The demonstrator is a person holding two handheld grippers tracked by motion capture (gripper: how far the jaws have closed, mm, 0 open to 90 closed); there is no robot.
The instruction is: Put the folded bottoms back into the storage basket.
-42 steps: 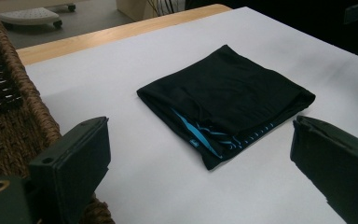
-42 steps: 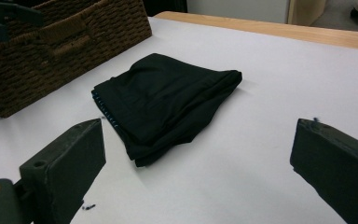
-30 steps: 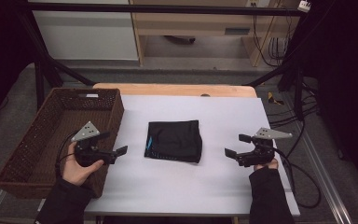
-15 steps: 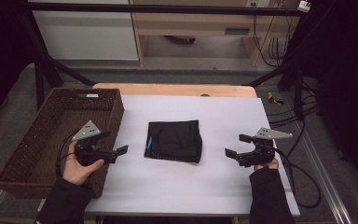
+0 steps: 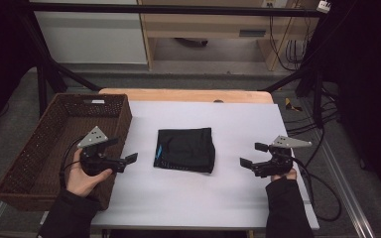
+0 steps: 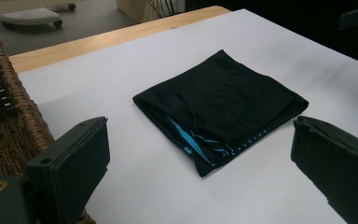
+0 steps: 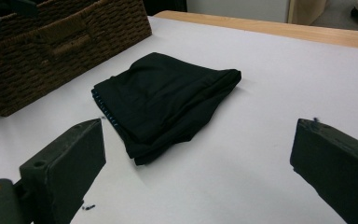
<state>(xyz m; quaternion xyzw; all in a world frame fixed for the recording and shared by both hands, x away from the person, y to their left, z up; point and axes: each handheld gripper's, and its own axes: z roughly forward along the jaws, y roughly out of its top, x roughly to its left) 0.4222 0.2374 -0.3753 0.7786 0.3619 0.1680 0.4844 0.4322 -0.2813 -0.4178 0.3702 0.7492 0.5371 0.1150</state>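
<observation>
1. A folded black garment point(image 5: 185, 149) lies flat near the middle of the white table point(image 5: 228, 203), with nothing touching it.
2. Seen from the left gripper view, the garment point(image 6: 221, 107) shows bright blue trim peeking out along its folded edge, on the side facing that gripper.
3. The left gripper point(image 5: 125, 151) hovers to the left of the garment, close by but apart from it, with its jaws spread wide and nothing between them.
4. The person's left hand point(image 5: 85, 176) wraps the gripper's handle at the near left, right over the near wall of the wicker basket.
5. The wicker basket point(image 5: 39, 148) sits at the table's left edge, brown and woven, just beside the left gripper.
6. The right gripper point(image 5: 254, 154) hangs to the right of the garment, a little farther off than the left one, its jaws released and apart, gripping nothing.
7. In the right gripper view the garment point(image 7: 168, 100) lies between and beyond the two black jaws, and the basket point(image 7: 60, 42) stands past it at the far left.
8. A grey three-cornered plate tops each gripper, and black cables trail off the table's right side.
9. A bare wooden strip point(image 5: 188, 95) runs along the table's far edge.
</observation>
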